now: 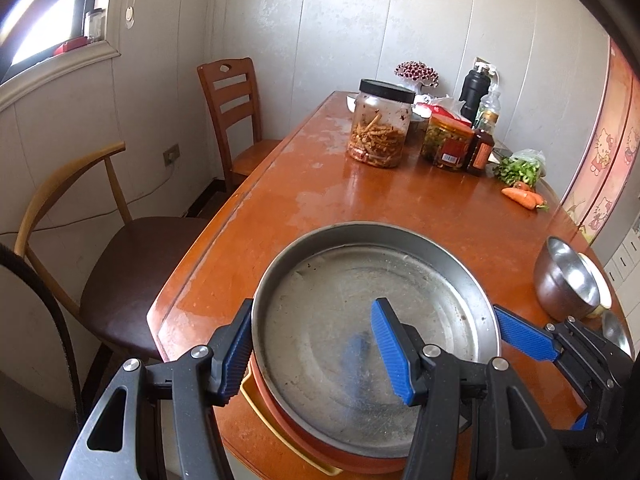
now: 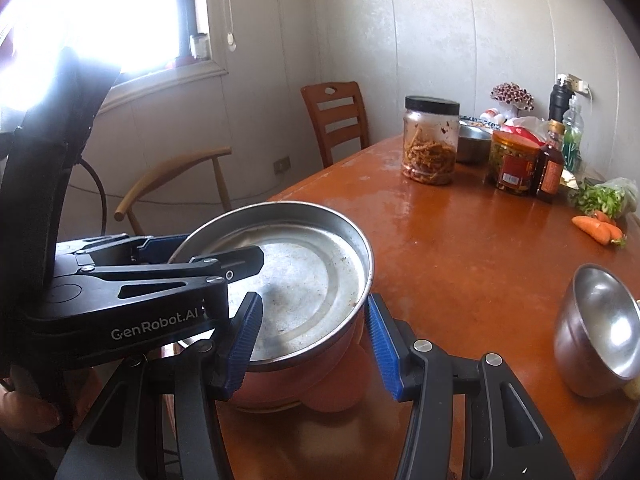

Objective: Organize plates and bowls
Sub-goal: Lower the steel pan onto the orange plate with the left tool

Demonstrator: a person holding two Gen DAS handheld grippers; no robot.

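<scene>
A stack of plates has a scratched steel plate (image 1: 360,320) on top, an orange dish (image 2: 296,380) under it and a yellow rim (image 1: 256,400) at the bottom. It sits over the near end of the table. My left gripper (image 1: 312,320) is shut on the stack's left rim, one pad outside and one inside. It shows side-on in the right wrist view as the left gripper (image 2: 192,252). My right gripper (image 2: 314,304) is shut on the right rim in the same way, and one of its blue fingers (image 1: 524,334) shows. A steel bowl (image 2: 600,328) lies tilted at the right, free of both grippers.
On the wooden table (image 1: 320,184), the far end holds a black-lidded jar (image 1: 380,128), a red-labelled jar (image 1: 448,144), bottles (image 1: 480,148), greens (image 1: 520,168) and carrots (image 1: 524,198). Two chairs (image 1: 120,240) stand along the table's left side. A hand (image 2: 24,408) holds the left gripper.
</scene>
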